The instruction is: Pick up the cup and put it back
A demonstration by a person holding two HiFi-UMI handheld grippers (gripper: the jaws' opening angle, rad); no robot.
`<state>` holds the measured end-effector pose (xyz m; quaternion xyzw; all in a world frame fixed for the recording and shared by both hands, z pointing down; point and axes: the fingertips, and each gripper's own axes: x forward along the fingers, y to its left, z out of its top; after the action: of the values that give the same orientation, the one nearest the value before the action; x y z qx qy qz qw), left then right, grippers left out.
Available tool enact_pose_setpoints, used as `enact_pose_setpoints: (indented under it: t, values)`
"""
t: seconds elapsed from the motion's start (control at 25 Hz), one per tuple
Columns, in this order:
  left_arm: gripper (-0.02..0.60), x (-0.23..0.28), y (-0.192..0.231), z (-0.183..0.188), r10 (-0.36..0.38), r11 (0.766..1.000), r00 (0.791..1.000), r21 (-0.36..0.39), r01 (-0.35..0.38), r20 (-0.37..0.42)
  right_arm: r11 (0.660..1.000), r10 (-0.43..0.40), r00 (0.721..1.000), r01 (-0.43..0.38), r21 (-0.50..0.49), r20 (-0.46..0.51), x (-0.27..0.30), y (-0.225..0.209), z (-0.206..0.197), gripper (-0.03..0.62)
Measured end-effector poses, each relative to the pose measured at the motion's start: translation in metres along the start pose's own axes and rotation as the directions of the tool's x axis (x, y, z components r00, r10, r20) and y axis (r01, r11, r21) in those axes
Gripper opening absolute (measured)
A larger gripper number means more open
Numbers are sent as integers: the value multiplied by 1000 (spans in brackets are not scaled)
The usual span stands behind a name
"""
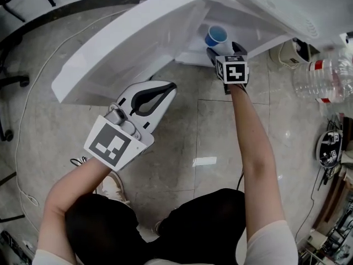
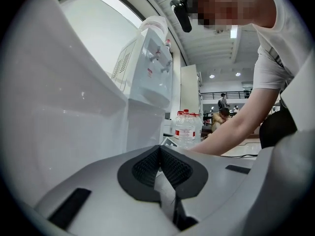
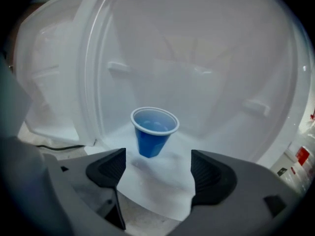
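The cup [image 3: 154,130] stands upright in a white compartment [image 3: 221,53]. Walls are close behind and beside it, and the door [image 1: 129,40] is swung wide at left. The front is clear. The right tool [image 3: 157,168], jaws wide apart, has the cup just ahead, untouched. The left tool [image 1: 164,88] is closed and empty, well back over the tiles [image 1: 220,131].

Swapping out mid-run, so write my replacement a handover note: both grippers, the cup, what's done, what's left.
Left hand-held gripper: shut, empty, beside the open door.
Right hand-held gripper: open, empty, aimed at the cup.
Cup: upright inside the cabinet, just beyond the jaws, free of them.
Done: cannot tell whether it has already been lifted and returned.
Left: if not, grip, lift, set back.
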<state>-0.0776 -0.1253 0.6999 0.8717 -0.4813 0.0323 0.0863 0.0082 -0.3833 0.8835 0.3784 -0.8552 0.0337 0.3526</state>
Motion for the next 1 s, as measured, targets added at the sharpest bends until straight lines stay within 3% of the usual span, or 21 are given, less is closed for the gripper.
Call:
enact_pose_setpoints:
  t: [0.2, 0.32, 0.44, 0.6, 0.8, 1.0]
  values:
    - [23, 19, -14, 3, -42, 999, 998, -21, 43, 36, 998, -65, 998, 65, -16, 4, -28, -19, -14, 388]
    - [23, 31, -15, 2, -61, 998, 997, -18, 62, 56, 994, -92, 995, 89, 64, 45, -50, -32, -15, 371]
    - [23, 42, -11, 12, -50, 999, 995, 9, 50, 82, 983, -93, 993, 80, 163, 70, -77, -40, -21, 261]
    - [23, 56, -9, 21, -51, 995, 995, 86, 43, 89, 970, -132, 987, 110, 217, 88, -107, -65, -27, 131]
    - [23, 69, -24, 13, -97, 988, 995, 124, 92, 35, 917, -208, 973, 160, 366, 97, -128, -96, -41, 34]
    - [23, 85, -43, 1, -174, 975, 984, 133, 179, -50, 878, -211, 971, 139, 458, 110, -136, -101, -50, 21]
